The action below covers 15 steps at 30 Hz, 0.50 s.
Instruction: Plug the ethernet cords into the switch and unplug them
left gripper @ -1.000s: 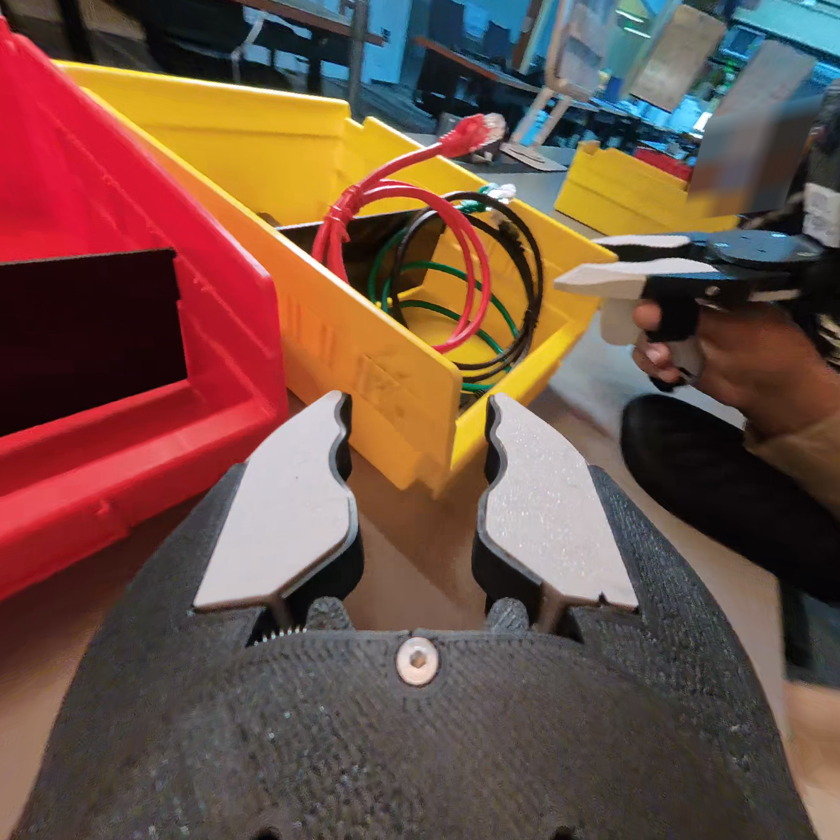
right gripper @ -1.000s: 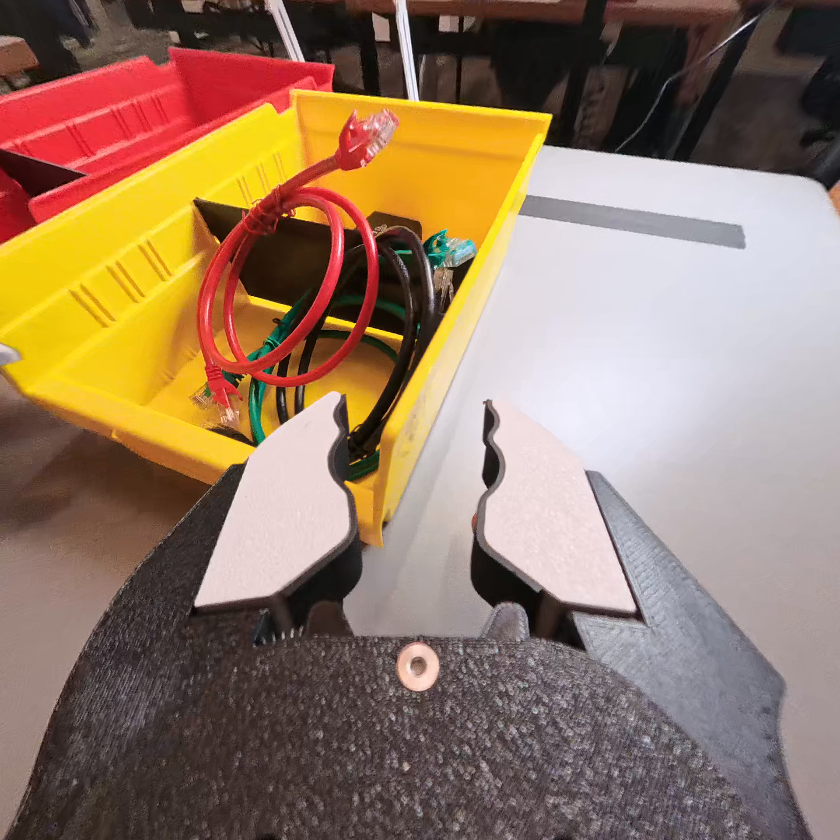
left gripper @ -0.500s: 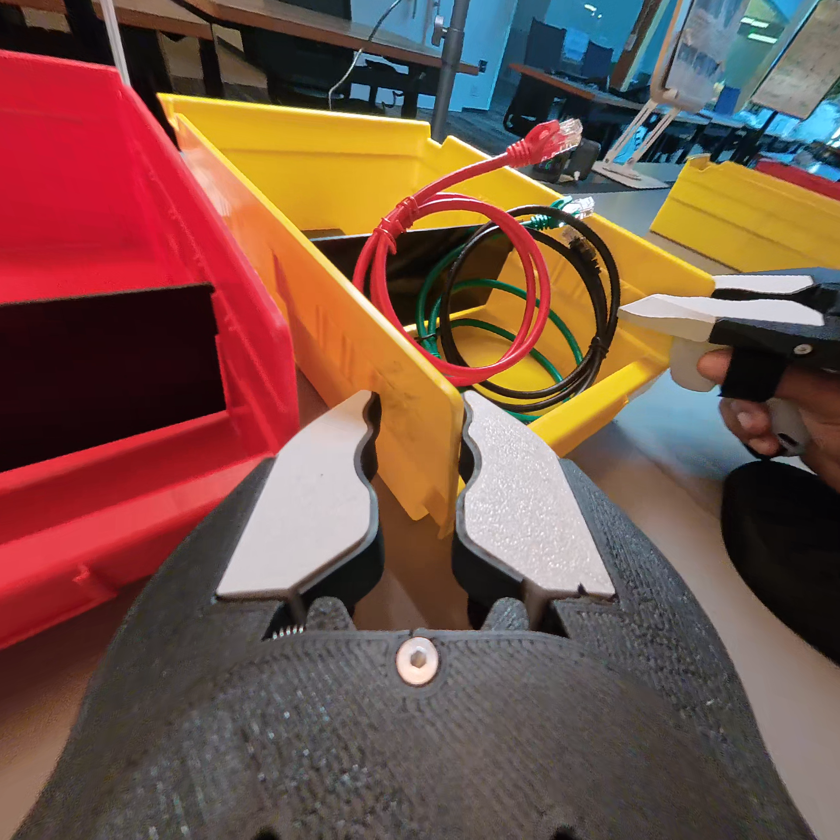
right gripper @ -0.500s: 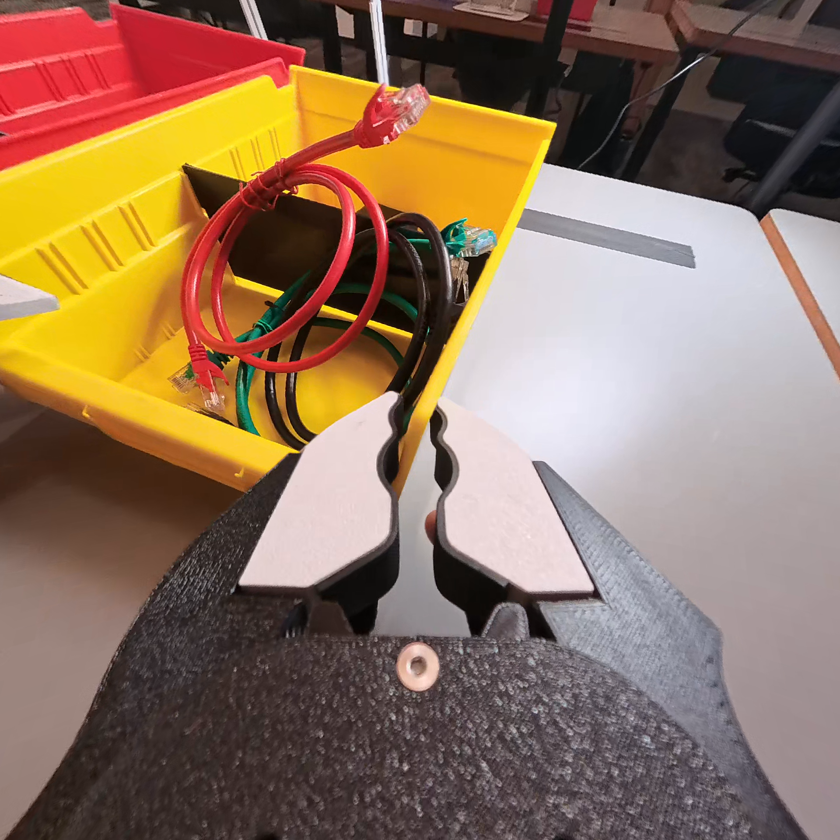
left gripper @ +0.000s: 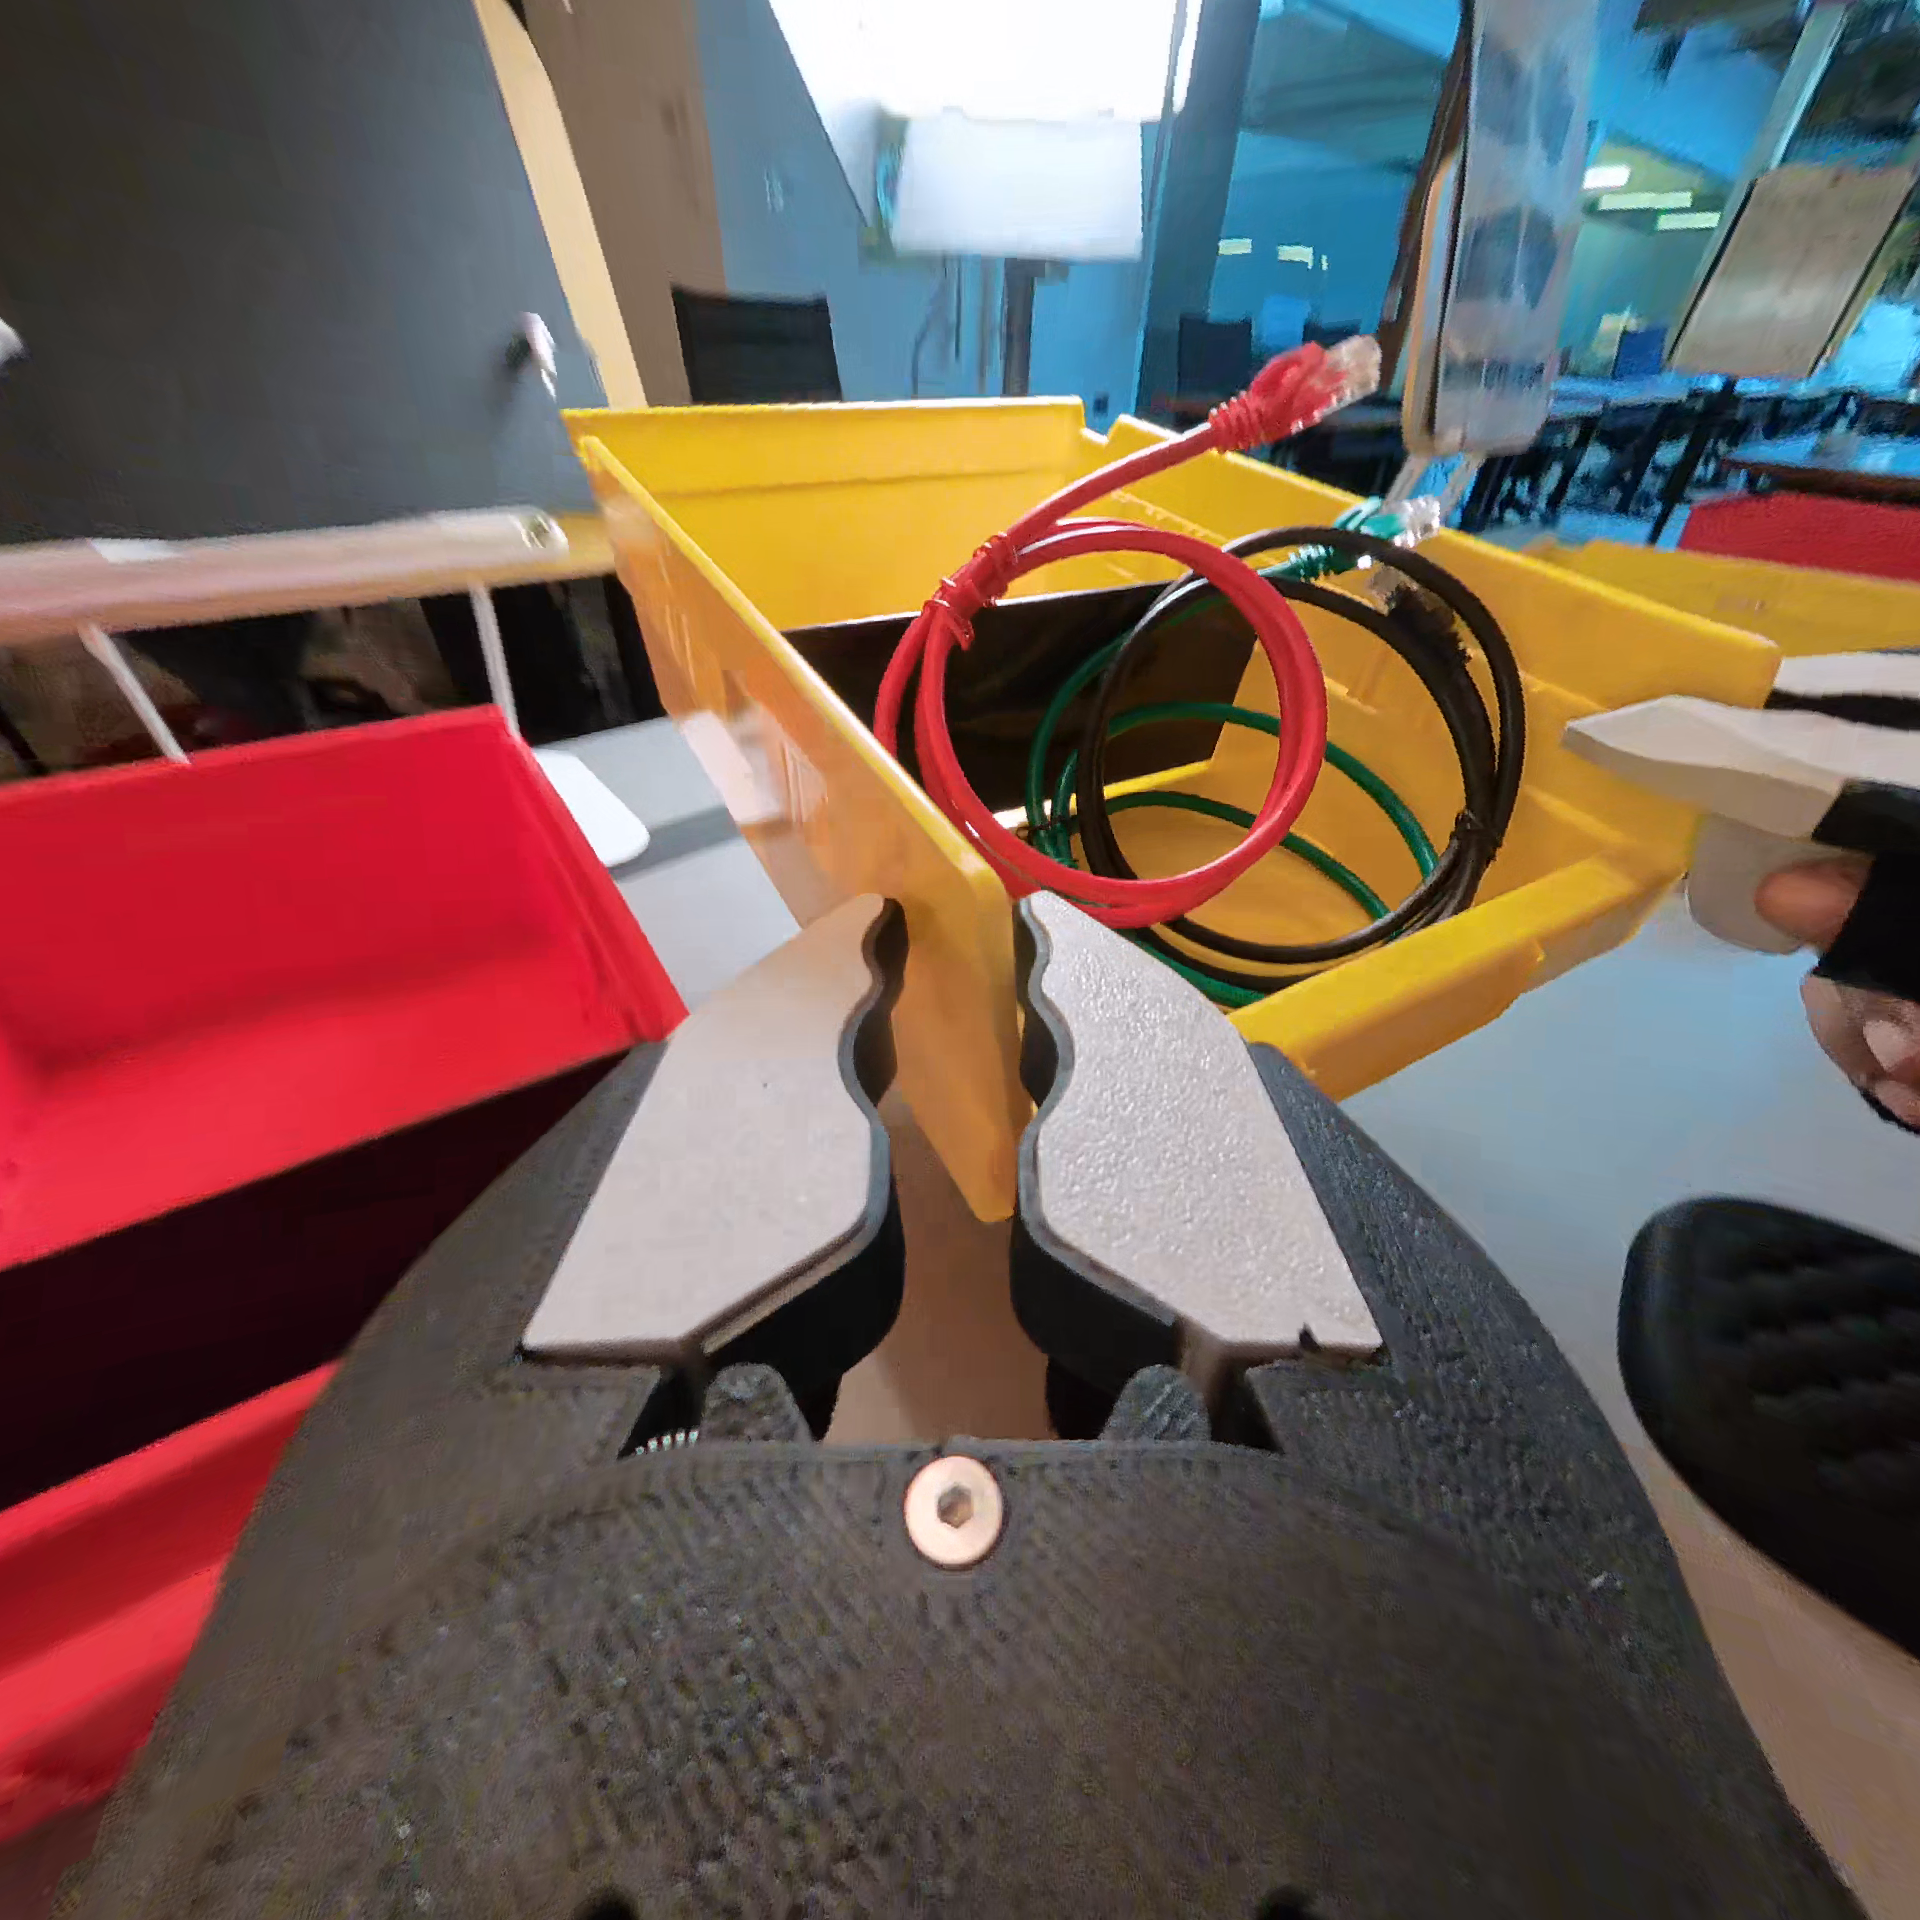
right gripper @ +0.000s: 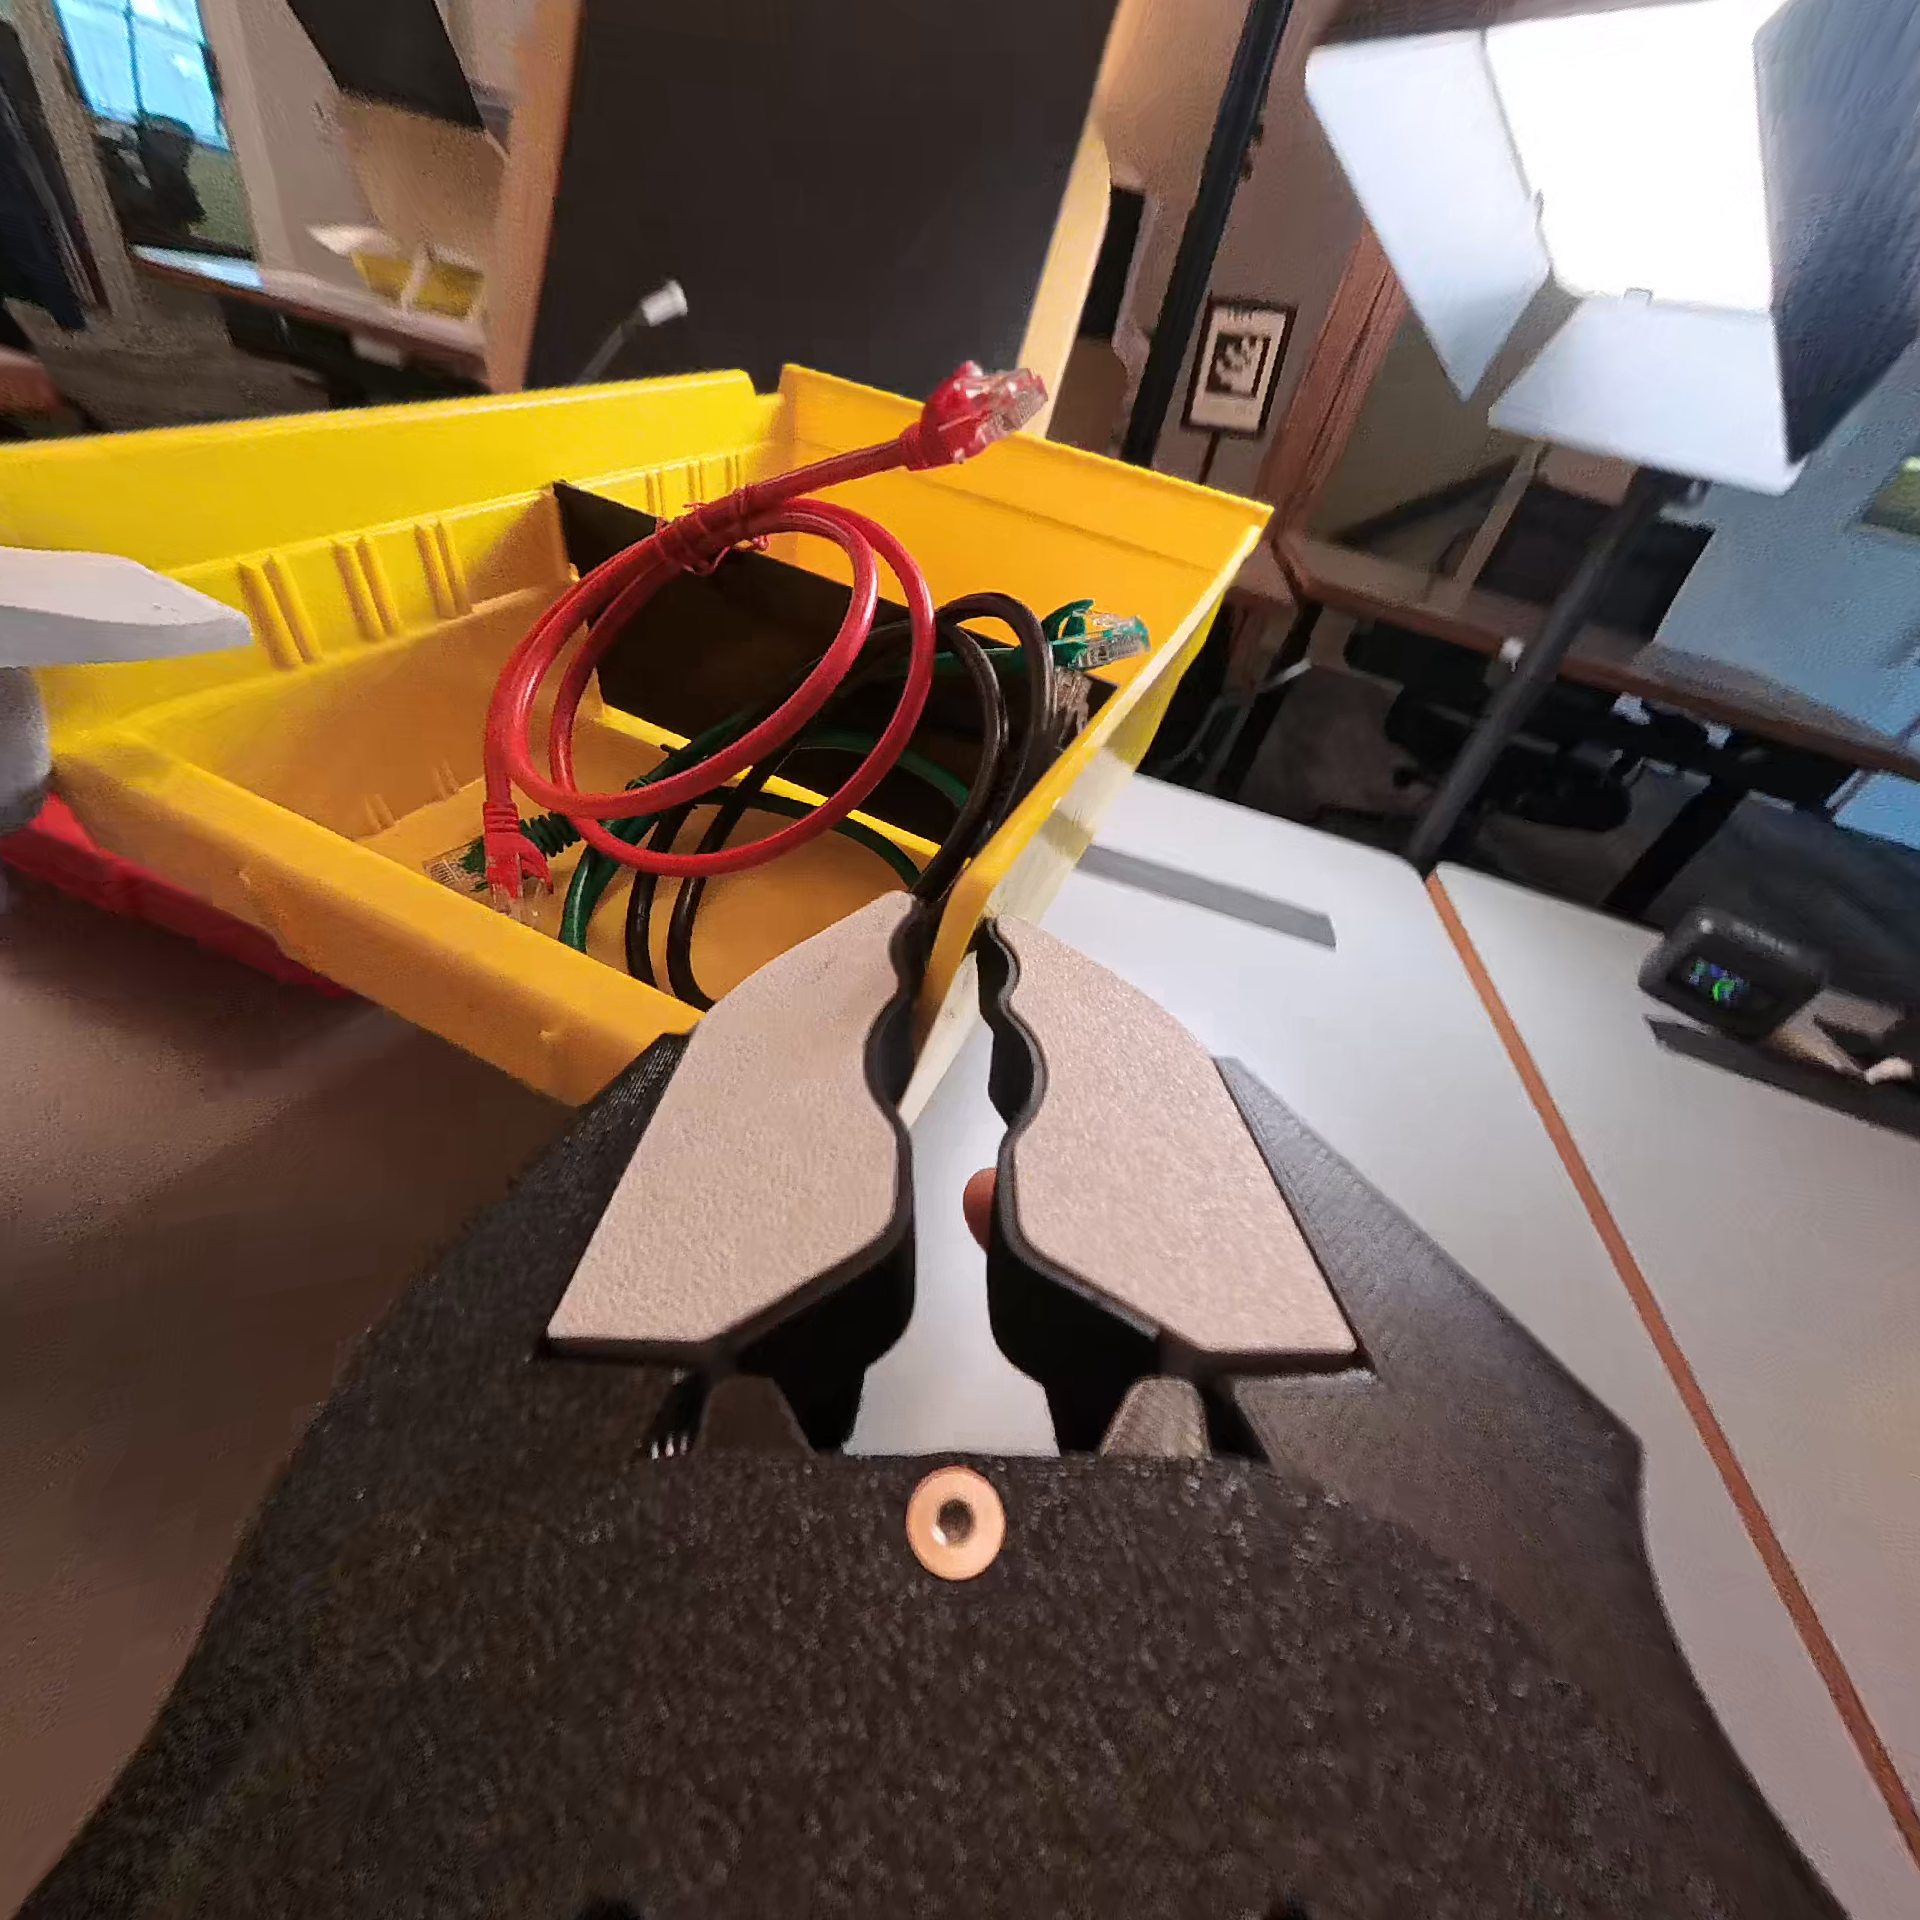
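A yellow bin (left gripper: 831, 499) holds three coiled ethernet cords: red (left gripper: 1101, 717), black (left gripper: 1475, 727) and green (left gripper: 1382, 821). My left gripper (left gripper: 956, 935) is shut on the bin's left side wall at its near corner. My right gripper (right gripper: 948, 935) is shut on the bin's (right gripper: 343, 935) right side wall at its near corner. The bin is held tilted above the table. The red cord (right gripper: 717, 665), black cord (right gripper: 997, 675) and green cord's plug (right gripper: 1101, 629) show inside. The red cord's plug (right gripper: 982, 400) sticks up over the rim. No switch is in view.
A red bin (left gripper: 291, 935) stands low at the left, close beside the yellow one. The grey table (right gripper: 1351, 1039) stretches to the right, with a small black device (right gripper: 1725, 977) at its far side. A hand (left gripper: 1860, 997) holds the right gripper. A bright lamp (right gripper: 1610, 208) hangs above. Some 20 cm of space lies between my two pairs of fingers.
Both grippers closed on the yellow bin's side walls, then raised it. The bin now sits higher and tilted, and more of the room above shows behind it.
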Available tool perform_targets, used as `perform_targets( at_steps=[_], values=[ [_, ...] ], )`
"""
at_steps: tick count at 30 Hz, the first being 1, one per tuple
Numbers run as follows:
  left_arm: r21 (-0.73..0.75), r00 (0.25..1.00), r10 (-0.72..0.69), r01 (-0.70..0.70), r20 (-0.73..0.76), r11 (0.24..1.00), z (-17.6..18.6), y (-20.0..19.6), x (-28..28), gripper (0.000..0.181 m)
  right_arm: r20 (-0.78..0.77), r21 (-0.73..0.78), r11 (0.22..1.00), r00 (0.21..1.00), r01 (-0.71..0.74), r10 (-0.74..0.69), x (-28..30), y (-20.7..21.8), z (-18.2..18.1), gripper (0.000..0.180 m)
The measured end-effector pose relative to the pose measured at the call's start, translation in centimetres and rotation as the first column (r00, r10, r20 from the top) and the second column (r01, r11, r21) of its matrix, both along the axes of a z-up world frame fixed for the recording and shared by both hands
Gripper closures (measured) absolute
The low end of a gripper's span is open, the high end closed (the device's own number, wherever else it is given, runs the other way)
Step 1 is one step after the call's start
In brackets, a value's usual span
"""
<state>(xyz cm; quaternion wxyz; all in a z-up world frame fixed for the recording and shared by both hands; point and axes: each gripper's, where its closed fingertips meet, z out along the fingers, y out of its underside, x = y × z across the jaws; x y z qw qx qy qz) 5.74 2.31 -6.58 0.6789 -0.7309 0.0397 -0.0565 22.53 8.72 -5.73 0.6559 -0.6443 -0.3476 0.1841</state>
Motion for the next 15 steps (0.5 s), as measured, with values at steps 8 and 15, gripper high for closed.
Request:
perform_targets(
  at_steps=[8, 15],
  values=[
    [0.245, 0.977, 0.209, -0.193, -0.04, 0.95, 10.7, -6.3, -8.4, 0.167, -0.092, 0.17, 0.969, 0.976, -0.179, 0.196, -9.4, -4.3, 8.8, 0.169],
    [0.31, 0.905, 0.422, -0.39, -0.043, 0.867, 14.0, -15.7, -17.8, 0.169, -0.106, 0.176, 0.902, 0.903, -0.395, 0.416, -21.3, -10.4, 11.4, 0.168]
  ],
)
